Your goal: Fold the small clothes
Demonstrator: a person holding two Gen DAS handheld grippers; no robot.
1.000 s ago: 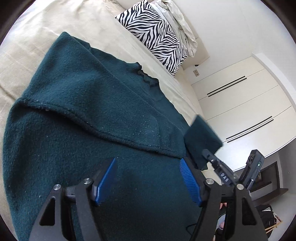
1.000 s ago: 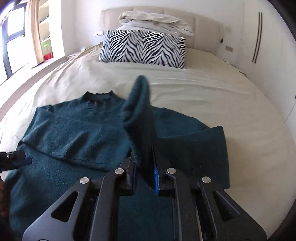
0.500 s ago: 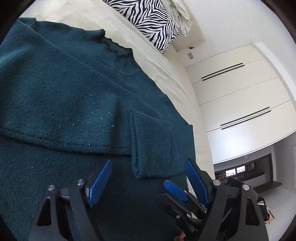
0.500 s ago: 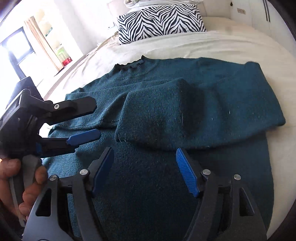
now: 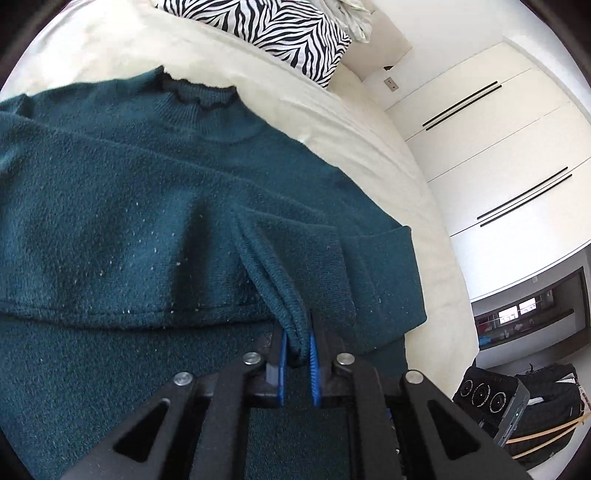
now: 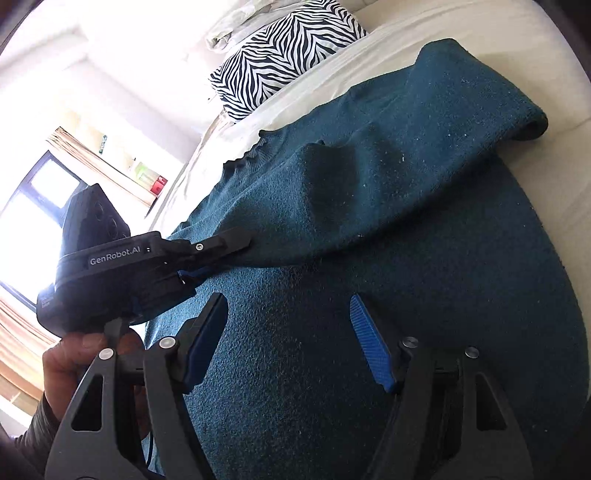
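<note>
Teal sweater (image 5: 122, 229) flat on the cream bed (image 5: 369, 122), both sleeves already across the chest, cuff (image 5: 291, 317) pinched in the left gripper (image 5: 296, 354), right gripper (image 6: 291, 343) spread empty above the body, lengthwise folds seemingly left.

Fuzzy matt knit sweater (image 5: 155, 206), ribbed blue pads (image 6: 371, 349), smooth cotton bedsheet (image 5: 332, 122)

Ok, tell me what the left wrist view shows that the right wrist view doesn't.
Only the left wrist view shows the left tongs shut on the sleeve cuff, plus the white wardrobe doors. Only the right wrist view shows the right tongs open and empty above the cloth, a window, and the hand. Both show the teal sweater and the zebra pillow.
</note>
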